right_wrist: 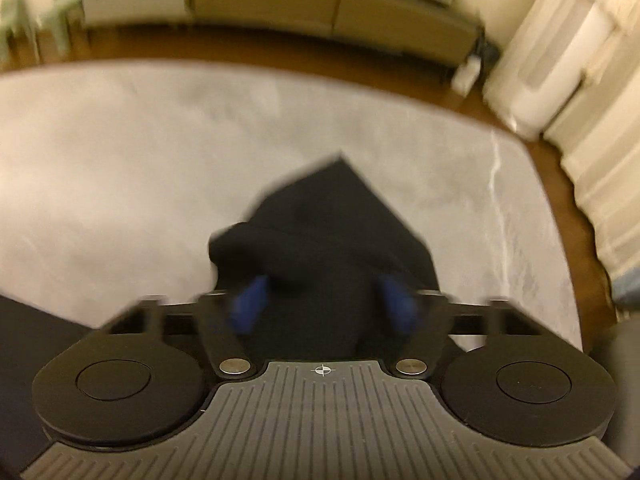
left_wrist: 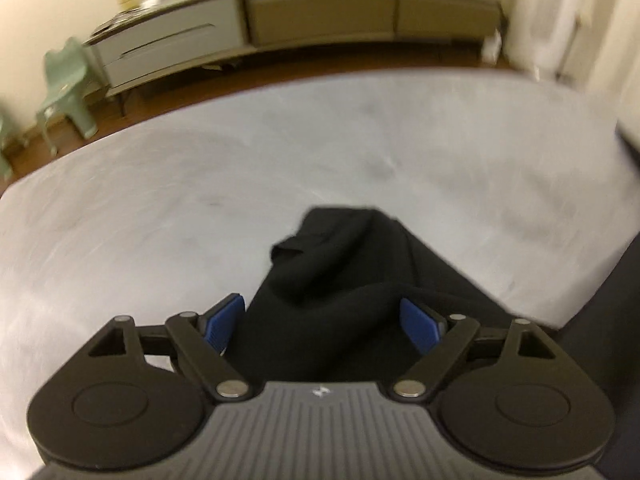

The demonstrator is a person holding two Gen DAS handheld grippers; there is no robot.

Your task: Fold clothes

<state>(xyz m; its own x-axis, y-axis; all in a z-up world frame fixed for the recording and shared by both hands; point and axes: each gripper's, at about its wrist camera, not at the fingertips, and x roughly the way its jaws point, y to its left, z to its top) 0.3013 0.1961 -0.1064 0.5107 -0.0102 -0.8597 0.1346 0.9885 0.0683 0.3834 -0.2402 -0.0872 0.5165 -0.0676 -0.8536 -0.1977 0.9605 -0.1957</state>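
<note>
A black garment [left_wrist: 340, 256] lies bunched on a pale grey surface [left_wrist: 160, 200], one folded corner pointing away from me. My left gripper [left_wrist: 322, 316] hangs just over it, its blue pads [left_wrist: 224, 320] wide apart. The cloth bulges up between them and neither pad clamps it. In the blurred right wrist view the same black garment [right_wrist: 320, 216] rises in a peak above the grey surface [right_wrist: 120, 160]. My right gripper [right_wrist: 323, 304] straddles a thick fold, its blue pads [right_wrist: 250, 304] still apart on either side. More black cloth [right_wrist: 32, 328] spreads at the lower left.
A long low sideboard [left_wrist: 320, 16] runs along the far wall across a strip of wooden floor [left_wrist: 168, 92]. A small green chair [left_wrist: 68, 84] stands at its left end. White curtains [right_wrist: 560, 60] hang at the right, near the surface's right edge [right_wrist: 532, 184].
</note>
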